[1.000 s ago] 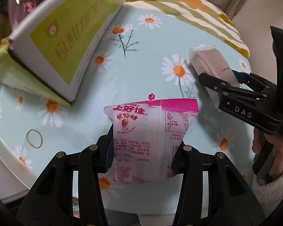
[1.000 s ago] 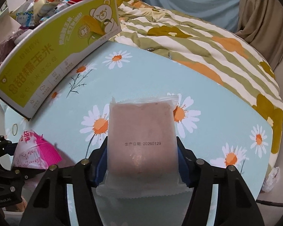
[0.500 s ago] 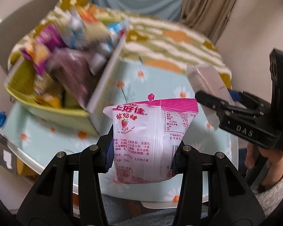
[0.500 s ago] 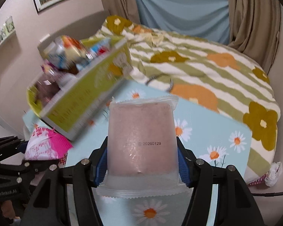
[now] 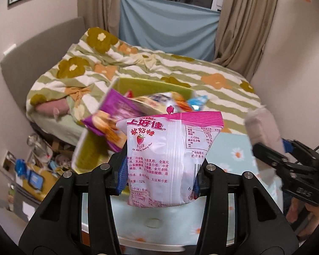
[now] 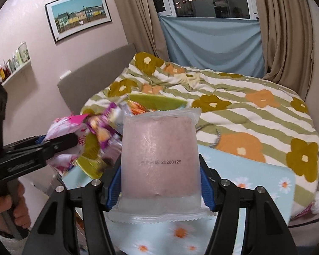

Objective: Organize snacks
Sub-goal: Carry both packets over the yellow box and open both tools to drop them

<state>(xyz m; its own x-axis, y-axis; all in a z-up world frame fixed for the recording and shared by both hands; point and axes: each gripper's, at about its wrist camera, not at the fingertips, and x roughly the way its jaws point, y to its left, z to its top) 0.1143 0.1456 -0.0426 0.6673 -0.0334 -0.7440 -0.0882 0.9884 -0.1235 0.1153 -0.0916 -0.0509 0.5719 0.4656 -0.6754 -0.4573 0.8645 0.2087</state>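
My left gripper [image 5: 159, 174] is shut on a pink and white candy bag [image 5: 167, 155] with a strawberry on it, held upright in the air. My right gripper [image 6: 159, 187] is shut on a clear packet with a brownish pink block [image 6: 159, 159] inside. Behind both stands a yellow-green snack box [image 5: 91, 148] heaped with several packets, a purple one [image 5: 114, 114] on top. In the left wrist view the right gripper [image 5: 271, 148] and its packet [image 5: 263, 125] show at the right edge. The right wrist view has the left gripper [image 6: 59, 142] with the candy bag [image 6: 63, 127] at the left.
The box rests on a light blue table [image 5: 233, 148] with daisy print. Beyond it lies a bed [image 6: 244, 106] with a striped flower quilt, then curtains [image 6: 286, 31] and a window. A person's hand [image 6: 17, 208] holds the left gripper's handle. Clutter sits on the floor [image 5: 32, 170] at left.
Both grippers have risen well above the table with their packets still held. The view has tipped up, so the box's open top, the bed and the window now show.
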